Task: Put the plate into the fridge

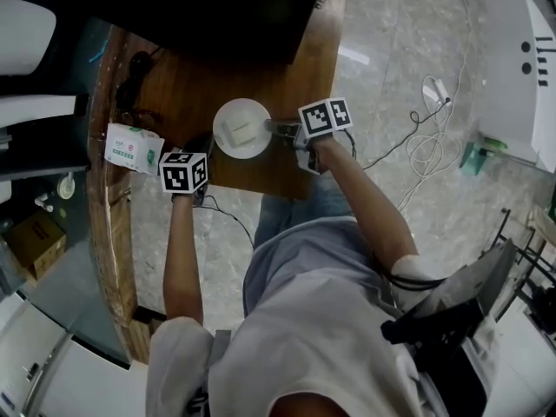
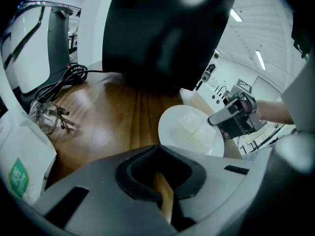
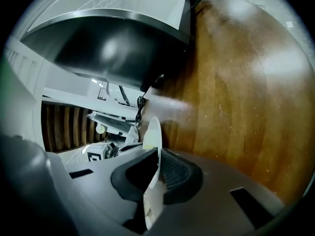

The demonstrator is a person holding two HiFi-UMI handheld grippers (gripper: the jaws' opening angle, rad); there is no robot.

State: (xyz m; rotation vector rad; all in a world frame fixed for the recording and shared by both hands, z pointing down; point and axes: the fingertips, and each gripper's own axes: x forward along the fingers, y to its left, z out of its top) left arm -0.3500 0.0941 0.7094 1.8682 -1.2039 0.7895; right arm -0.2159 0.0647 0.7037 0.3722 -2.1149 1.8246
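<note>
A white plate lies on the brown wooden table, near its front edge. My right gripper is shut on the plate's right rim. In the right gripper view the plate stands edge-on between the black pads of the right gripper. My left gripper hovers just left of the plate, apart from it. In the left gripper view the left gripper has its jaws together, with only a sliver of table showing and nothing held. That view also has the plate ahead and the right gripper at its rim.
A green-and-white tissue pack lies left of the left gripper. Glasses and a coiled black cable sit further left on the table. A large black screen stands behind the plate. White cables trail on the floor at right.
</note>
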